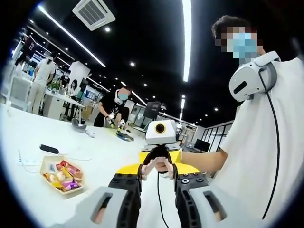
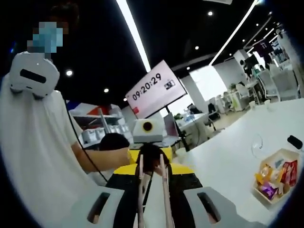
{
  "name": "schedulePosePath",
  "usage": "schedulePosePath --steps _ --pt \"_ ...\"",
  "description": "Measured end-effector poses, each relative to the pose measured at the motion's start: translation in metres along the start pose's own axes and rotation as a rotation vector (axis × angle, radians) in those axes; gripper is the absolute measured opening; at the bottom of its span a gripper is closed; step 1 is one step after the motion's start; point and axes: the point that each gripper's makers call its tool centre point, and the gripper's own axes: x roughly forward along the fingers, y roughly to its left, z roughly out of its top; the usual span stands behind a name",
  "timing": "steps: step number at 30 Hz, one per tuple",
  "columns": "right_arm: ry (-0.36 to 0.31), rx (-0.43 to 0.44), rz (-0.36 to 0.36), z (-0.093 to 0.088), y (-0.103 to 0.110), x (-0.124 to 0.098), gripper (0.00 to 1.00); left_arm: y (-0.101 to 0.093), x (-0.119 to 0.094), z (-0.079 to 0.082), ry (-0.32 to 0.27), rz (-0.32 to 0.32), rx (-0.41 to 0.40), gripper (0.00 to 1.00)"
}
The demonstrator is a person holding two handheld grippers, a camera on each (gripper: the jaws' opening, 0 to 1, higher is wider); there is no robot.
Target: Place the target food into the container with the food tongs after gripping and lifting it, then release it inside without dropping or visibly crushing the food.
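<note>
An open-plan office or lab hall: a black ceiling with long strip lights (image 1: 186, 38) and an air vent (image 1: 93, 12) above the jaws, white worktables (image 1: 28, 137) to the left of them, people working at a far desk (image 1: 61, 97), glass partitions (image 1: 216, 135), and a wall screen (image 2: 153, 89) reading 09:20:29 above the right gripper's jaws.

containers: 1 (image 1: 63, 189) | black remotes: 1 (image 1: 49, 149) | wall clocks: 1 (image 2: 154, 88) | people visible: 3
</note>
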Motion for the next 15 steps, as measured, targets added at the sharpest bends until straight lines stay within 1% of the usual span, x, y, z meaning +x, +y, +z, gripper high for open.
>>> schedulePosePath --steps 1,2,3,5,7,13,15 --pt "-0.006 0.005 0.001 -0.001 0.0 0.0 0.22 0.0 -0.002 0.0 -0.005 -0.005 -0.006 0.17" --pt "-0.004 0.008 0.001 -0.002 0.0 0.0 0.22 0.001 -0.003 0.002 -0.013 -0.002 -0.007 0.17" --pt "0.022 -0.005 0.0 -0.008 0.001 0.0 0.22 0.002 -0.004 0.003 -0.017 0.002 -0.023 0.17" --pt "0.068 -0.022 -0.005 -0.021 0.002 -0.002 0.24 0.002 -0.007 0.005 -0.025 0.001 -0.027 0.16" --pt "0.057 -0.019 -0.02 -0.031 -0.001 -0.007 0.24 0.002 -0.007 0.006 -0.031 0.005 -0.031 0.15" --pt "0.056 0.013 -0.034 -0.038 -0.004 -0.012 0.22 0.001 -0.007 0.005 -0.026 0.008 -0.03 0.15" --pt "0.029 0.046 -0.071 -0.044 -0.006 -0.028 0.22 0.001 -0.008 0.004 -0.029 0.01 -0.043 0.16"
